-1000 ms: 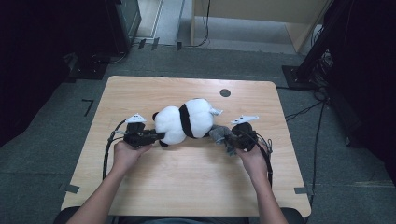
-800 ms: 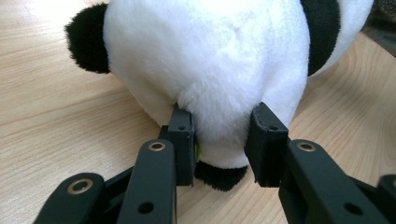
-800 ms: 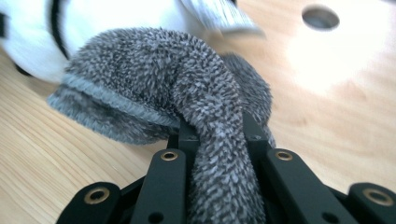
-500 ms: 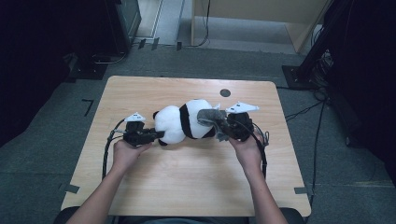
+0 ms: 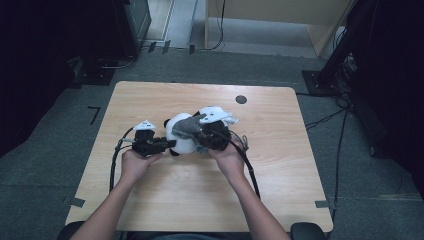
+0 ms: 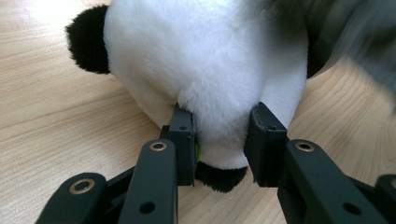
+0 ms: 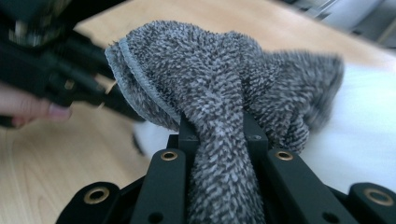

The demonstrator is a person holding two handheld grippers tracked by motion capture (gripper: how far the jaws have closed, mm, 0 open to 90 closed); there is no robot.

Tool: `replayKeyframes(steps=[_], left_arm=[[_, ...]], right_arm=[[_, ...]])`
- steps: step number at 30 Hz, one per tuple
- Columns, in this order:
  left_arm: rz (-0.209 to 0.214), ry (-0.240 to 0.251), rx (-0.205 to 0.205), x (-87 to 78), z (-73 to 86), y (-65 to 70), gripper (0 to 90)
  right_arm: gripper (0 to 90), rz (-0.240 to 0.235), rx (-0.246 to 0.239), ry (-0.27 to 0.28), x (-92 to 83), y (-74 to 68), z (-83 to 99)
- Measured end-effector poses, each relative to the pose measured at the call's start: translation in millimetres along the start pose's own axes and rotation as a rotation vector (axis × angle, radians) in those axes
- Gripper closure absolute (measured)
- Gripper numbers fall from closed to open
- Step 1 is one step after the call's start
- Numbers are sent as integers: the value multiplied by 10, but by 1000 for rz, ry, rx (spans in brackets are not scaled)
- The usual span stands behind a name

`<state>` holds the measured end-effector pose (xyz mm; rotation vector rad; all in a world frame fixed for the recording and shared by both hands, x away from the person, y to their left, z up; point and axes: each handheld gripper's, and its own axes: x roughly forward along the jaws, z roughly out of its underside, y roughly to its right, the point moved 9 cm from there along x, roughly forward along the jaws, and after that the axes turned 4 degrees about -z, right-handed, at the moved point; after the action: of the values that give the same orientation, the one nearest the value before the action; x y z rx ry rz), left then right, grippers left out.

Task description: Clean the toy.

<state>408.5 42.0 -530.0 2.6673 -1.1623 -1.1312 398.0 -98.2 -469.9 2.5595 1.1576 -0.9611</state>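
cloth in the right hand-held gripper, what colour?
Grey, a flecked light-and-dark terry pile with a stitched edge; the cloth shows best in the right gripper view.

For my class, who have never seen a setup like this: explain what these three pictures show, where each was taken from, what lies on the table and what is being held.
No robot here: a person sits at a light wooden table and holds a hand-operated black two-jaw gripper in each hand.

The high view looks down from above the person's side. The two close-ups come from small cameras riding on the grippers, looking along their jaws.

On the table lies a black-and-white plush panda toy. The left gripper is clamped on the panda's white fur; in the left gripper view its jaws squeeze the plush.

The right gripper is closed on a grey fluffy cloth, pinched between its jaws in the right gripper view. From above, the cloth lies over the panda, as if wiping it.
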Motion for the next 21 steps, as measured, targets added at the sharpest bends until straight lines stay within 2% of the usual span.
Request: replayKeyframes(steps=[3, 4, 5, 6, 8, 12, 13, 16, 21], left_arm=[[2, -1, -5, 2, 0, -5, 679], [2, -1, -5, 2, 0, -5, 681], [-7, -10, -1, 8, 13, -13, 684], [-9, -11, 2, 11, 17, -18, 686], [-10, -10, 1, 14, 15, -22, 687], [-10, -10, 4, 11, 13, -19, 687], [-10, -10, 4, 11, 12, -19, 688], [-11, -10, 5, 10, 10, -20, 688], [-9, -8, 5, 11, 8, -21, 688]], right_arm=[[771, -23, -34, -63, 190, -142, 148], [771, -23, -34, -63, 190, -142, 148], [771, -37, -55, -95, 289, -219, 275], [771, -44, -61, -92, 309, -239, 304], [770, -78, -42, -102, 335, -277, 380], [769, -107, -29, -127, 335, -251, 492], [768, -108, -30, -148, 330, -232, 528], [767, -93, -40, -199, 312, -175, 647], [766, -85, -26, -231, 227, -69, 801]])
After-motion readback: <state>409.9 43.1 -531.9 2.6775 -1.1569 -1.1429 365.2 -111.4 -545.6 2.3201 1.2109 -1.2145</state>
